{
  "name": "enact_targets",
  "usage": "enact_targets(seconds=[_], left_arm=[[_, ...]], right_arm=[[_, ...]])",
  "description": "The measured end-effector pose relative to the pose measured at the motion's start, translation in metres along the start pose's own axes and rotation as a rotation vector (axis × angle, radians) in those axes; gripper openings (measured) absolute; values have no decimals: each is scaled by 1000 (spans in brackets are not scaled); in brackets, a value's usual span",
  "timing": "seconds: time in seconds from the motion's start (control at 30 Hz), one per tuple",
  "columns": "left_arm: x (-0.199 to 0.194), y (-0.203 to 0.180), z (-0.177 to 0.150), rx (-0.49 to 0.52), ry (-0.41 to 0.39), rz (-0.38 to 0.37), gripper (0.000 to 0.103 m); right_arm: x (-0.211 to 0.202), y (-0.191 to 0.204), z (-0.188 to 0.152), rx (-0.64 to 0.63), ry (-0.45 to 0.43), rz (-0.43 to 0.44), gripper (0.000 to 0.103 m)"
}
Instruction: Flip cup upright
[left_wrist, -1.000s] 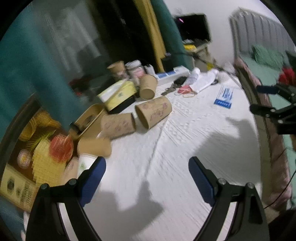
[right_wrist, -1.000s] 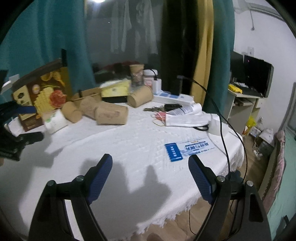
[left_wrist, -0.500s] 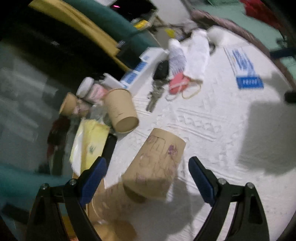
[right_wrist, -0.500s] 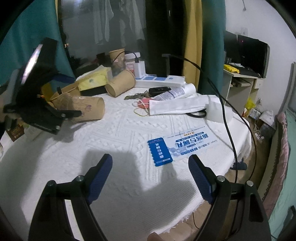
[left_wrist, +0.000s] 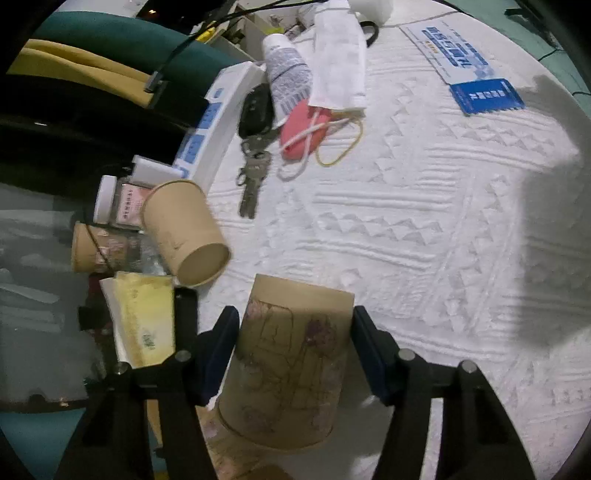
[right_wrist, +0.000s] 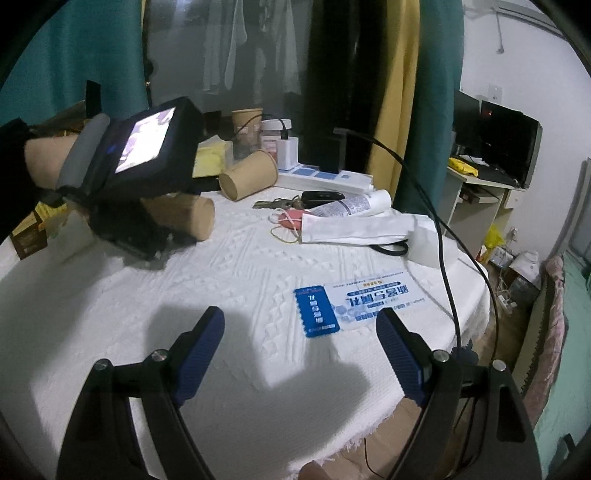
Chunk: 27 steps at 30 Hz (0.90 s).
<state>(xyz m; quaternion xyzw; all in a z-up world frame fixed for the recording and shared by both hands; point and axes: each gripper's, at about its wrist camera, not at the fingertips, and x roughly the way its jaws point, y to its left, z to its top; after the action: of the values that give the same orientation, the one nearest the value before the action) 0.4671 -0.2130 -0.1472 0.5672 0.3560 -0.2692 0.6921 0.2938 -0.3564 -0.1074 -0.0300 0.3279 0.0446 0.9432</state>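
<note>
On the table (left_wrist: 424, 229), near its cluttered edge, the printed paper cup (left_wrist: 291, 354) lies on its side, and the left tool (left_wrist: 295, 347) has just closed on it, blue pads pressing both walls (a plain cup (left_wrist: 184, 232) lies just beside). Right tool (right_wrist: 299, 347) hovers with fingers wide apart, holding nothing.

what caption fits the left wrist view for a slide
Left gripper closed on a printed paper cup lying on its side on the white tablecloth, a plain cup toppled beside it.
</note>
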Motion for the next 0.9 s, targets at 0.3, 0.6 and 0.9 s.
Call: enact_targets(seconds=[0.3,0.6,0.9], left_arm=[[-69,-2,-15,-83,-66,-15,60],[-162,-62,-76,-149,-95,12,60],[-214,-135,-161,-264,-45,-133,60]], right_arm=[[-44,4,-5,27,-42,8,82],[-99,42,-28,19,-64,58,82],[-134,93,-63,-7,-28,126,82]])
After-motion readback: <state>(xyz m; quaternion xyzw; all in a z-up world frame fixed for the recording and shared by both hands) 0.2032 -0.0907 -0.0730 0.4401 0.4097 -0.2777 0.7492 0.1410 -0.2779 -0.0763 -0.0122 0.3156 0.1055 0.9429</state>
